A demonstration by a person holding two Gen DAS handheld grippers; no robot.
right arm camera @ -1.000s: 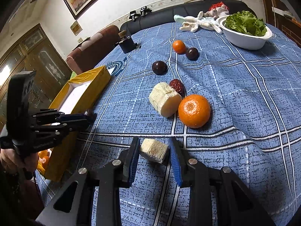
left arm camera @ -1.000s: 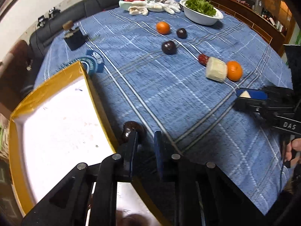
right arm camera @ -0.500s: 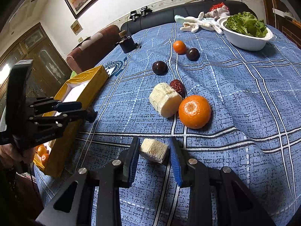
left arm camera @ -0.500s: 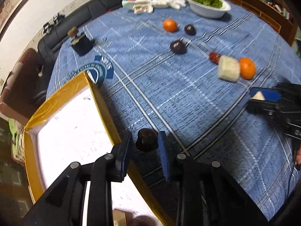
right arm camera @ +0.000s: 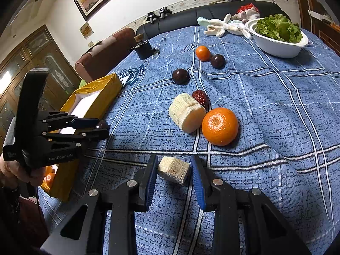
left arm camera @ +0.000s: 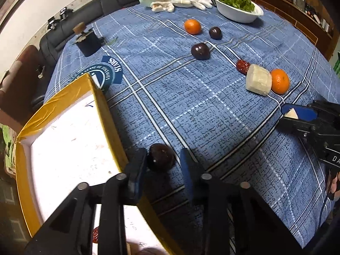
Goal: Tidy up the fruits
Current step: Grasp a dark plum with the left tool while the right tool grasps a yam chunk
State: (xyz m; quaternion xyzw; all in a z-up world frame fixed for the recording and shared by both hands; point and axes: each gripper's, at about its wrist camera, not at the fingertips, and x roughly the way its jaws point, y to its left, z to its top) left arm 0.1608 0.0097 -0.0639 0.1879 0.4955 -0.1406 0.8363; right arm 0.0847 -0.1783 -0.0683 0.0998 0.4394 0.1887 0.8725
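Observation:
My left gripper (left arm camera: pixel 163 161) holds a dark plum (left arm camera: pixel 161 157) between its fingers, above the tablecloth just right of the yellow box's wall (left arm camera: pixel 108 119). In the right wrist view this gripper (right arm camera: pixel 99 127) hovers at the box (right arm camera: pixel 93 91) with the plum (right arm camera: pixel 102 125) at its tips. My right gripper (right arm camera: pixel 173 170) is shut on a pale banana piece (right arm camera: pixel 173 169); it also shows in the left wrist view (left arm camera: pixel 295 116). On the cloth lie a bigger banana piece (right arm camera: pixel 187 115), a red date (right arm camera: pixel 200 97), two oranges (right arm camera: pixel 220 126) (right arm camera: pixel 203 53) and two plums (right arm camera: pixel 180 76) (right arm camera: pixel 217 61).
A white bowl of lettuce (right arm camera: pixel 276 42) and gloves (right arm camera: pixel 223 26) sit at the far side. A black holder (right arm camera: pixel 144 48) stands at the far left. Oranges (right arm camera: pixel 49 177) lie in the box's near end, and a red fruit (left arm camera: pixel 95 235) shows inside it.
My left gripper has lifted the dark plum off the cloth beside the box and risen with it. My right gripper has stayed still, holding the banana piece.

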